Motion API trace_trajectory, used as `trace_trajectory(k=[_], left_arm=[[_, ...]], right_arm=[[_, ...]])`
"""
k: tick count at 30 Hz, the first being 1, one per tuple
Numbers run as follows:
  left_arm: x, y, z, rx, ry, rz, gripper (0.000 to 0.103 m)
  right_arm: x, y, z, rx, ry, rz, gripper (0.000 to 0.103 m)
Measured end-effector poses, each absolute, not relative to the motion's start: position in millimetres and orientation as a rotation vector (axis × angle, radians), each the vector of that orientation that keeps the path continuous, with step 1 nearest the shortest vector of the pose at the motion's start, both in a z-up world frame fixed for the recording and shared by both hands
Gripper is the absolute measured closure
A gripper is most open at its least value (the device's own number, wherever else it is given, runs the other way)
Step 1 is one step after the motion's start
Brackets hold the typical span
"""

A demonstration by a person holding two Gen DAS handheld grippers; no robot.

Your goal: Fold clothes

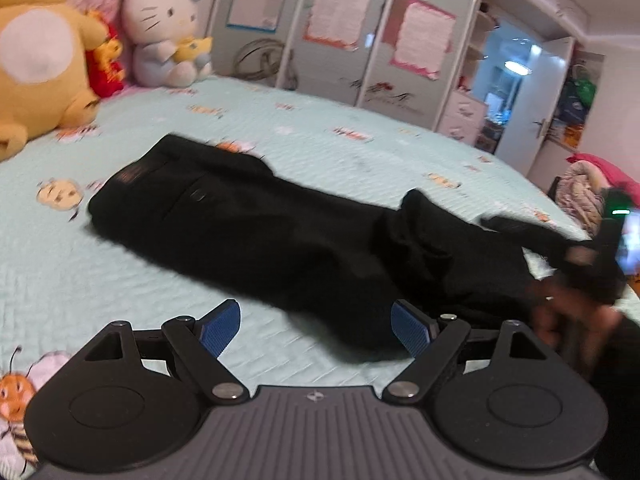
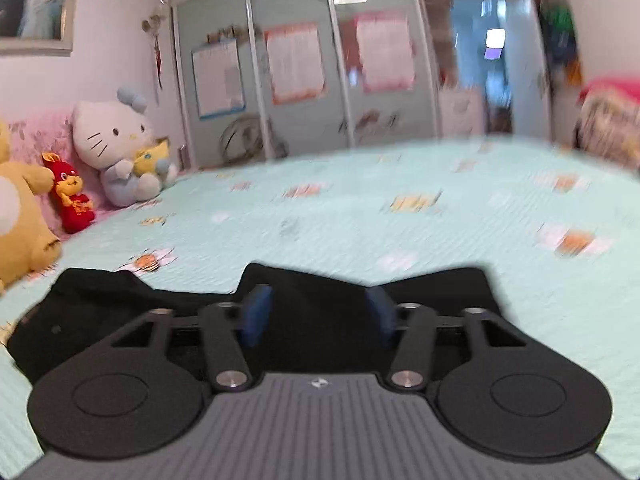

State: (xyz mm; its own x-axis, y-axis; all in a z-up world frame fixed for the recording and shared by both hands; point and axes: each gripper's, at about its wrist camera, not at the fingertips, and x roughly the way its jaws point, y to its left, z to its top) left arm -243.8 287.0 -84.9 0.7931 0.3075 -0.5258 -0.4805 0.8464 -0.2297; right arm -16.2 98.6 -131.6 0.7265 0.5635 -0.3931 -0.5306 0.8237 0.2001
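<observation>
Black trousers (image 1: 256,232) lie stretched across a mint bedspread (image 1: 100,272), waistband at the far left, leg ends bunched at the right. My left gripper (image 1: 316,328) is open, its blue pads (image 1: 222,330) just above the near edge of the trousers, holding nothing. In the right wrist view my right gripper (image 2: 318,312) is open over the black trousers (image 2: 320,336), with cloth lying under and between the blue pads (image 2: 256,314). The right gripper and the hand holding it (image 1: 580,272) also show blurred at the right end of the trousers in the left wrist view.
Plush toys sit along the bed's far left: a yellow one (image 1: 36,60), a white cat (image 1: 164,28) and a small red one (image 2: 70,196). Wardrobe doors with posters (image 1: 340,12) stand behind the bed. A pink-and-floral bundle (image 1: 588,184) lies at the right.
</observation>
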Motion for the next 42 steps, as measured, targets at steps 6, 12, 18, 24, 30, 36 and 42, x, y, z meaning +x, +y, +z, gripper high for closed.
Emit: trace_trajectory(k=[6,12,18,24,30,36,42], left_arm=[[-238.4,293.1,-84.9,-0.362,0.498,0.417,0.017],[-202.1,278.0,-74.6,-0.321,0.466,0.278,0.017],[-133.1,254.7,-74.2,-0.354,0.449,0.111,0.017],[-76.4,248.6,-95.6,-0.439,0.499,0.039,0.017],[-56.2,230.4,-102.6,-0.390,0.486,0.004,0.016],[-56.1,250.0,-157.5,-0.407,0.636,0.099,0.027],[-58.6,247.6,-159.2,-0.369,0.631,0.073,0.026]], right_arm=[[-63.4,130.4,-181.7,-0.154,0.553,0.814,0.098],[-60.2,87.3,-156.8,0.019,0.452,0.763,0.092],[-23.2,74.8,-169.8,0.093,0.594,0.772,0.074],[-3.1,25.3,-170.6,0.346,0.643,0.753,0.074],[63.6,-1.6,-149.8,0.569,0.599,0.633,0.073],[89.4,54.5,-195.7,0.533,0.888,0.780,0.073],[49.3,58.9,-176.6,0.486,0.711,0.796,0.073]])
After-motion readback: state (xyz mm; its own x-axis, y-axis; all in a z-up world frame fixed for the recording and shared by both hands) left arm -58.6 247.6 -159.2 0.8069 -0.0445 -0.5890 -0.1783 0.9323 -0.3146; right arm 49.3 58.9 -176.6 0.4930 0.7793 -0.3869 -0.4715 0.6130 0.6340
